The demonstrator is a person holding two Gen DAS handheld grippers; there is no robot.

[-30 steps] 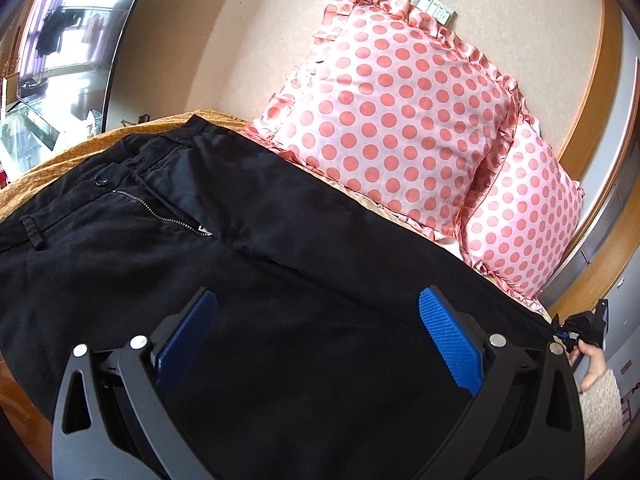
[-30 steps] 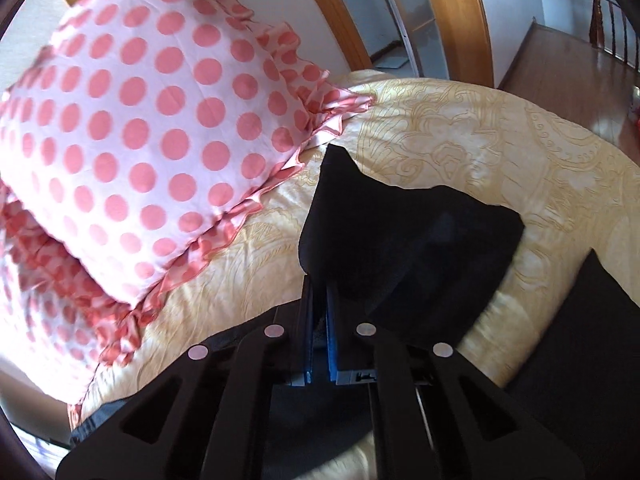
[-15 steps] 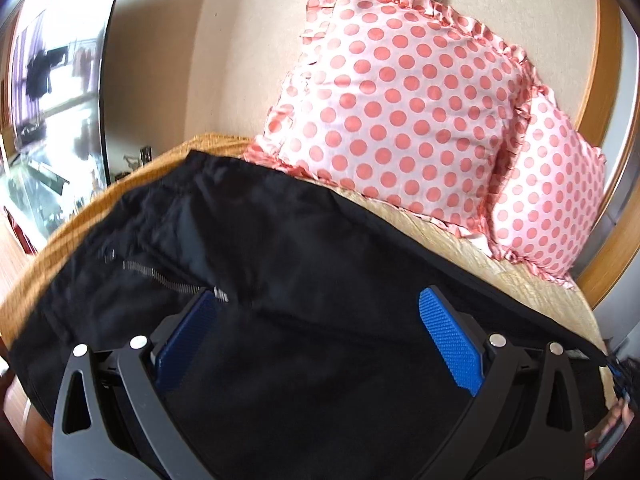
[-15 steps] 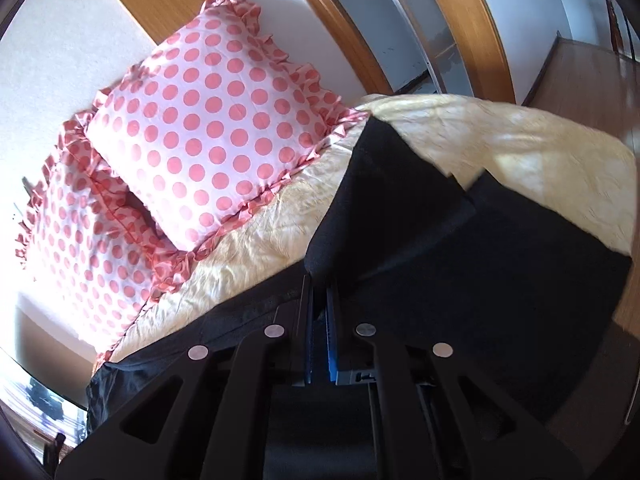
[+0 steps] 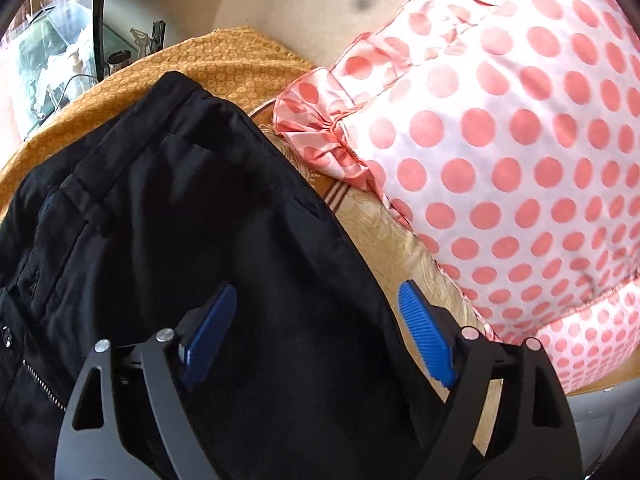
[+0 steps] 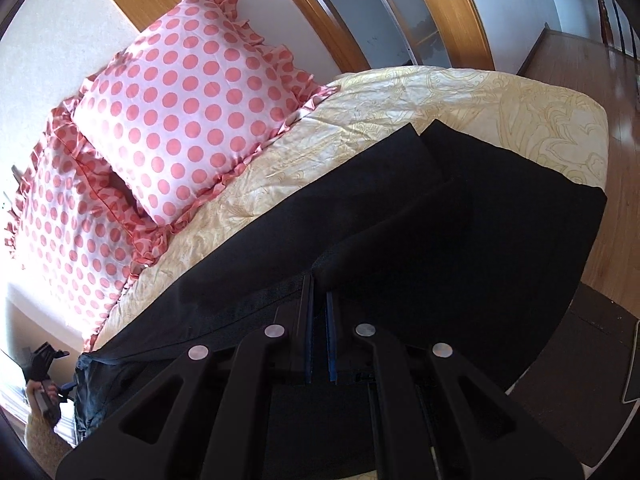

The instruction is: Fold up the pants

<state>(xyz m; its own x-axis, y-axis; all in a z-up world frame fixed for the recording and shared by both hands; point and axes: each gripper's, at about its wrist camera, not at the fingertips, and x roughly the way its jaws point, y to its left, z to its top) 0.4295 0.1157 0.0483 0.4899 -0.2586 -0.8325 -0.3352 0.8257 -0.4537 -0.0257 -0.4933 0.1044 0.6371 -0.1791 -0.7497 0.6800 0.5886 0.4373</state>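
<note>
Black pants (image 5: 192, 220) lie on the bed, waistband and zipper at the left in the left wrist view. My left gripper (image 5: 316, 320) is open, its blue pads just above the pants' hip area near the far edge. In the right wrist view the pant legs (image 6: 460, 232) stretch across the bed toward its far corner. My right gripper (image 6: 319, 300) is shut on a fold of the black leg fabric.
Two pink polka-dot pillows (image 6: 188, 104) stand against the wall behind the pants; one (image 5: 520, 140) is close to the left gripper. A cream bedspread (image 6: 460, 96) and an orange cover (image 5: 224, 68) lie under the pants. A wood floor (image 6: 580, 52) lies past the bed.
The left gripper has moved toward the waistband's far edge and the pillow. The right gripper has pulled back with the leg fabric, and the legs now lie stretched out flatter.
</note>
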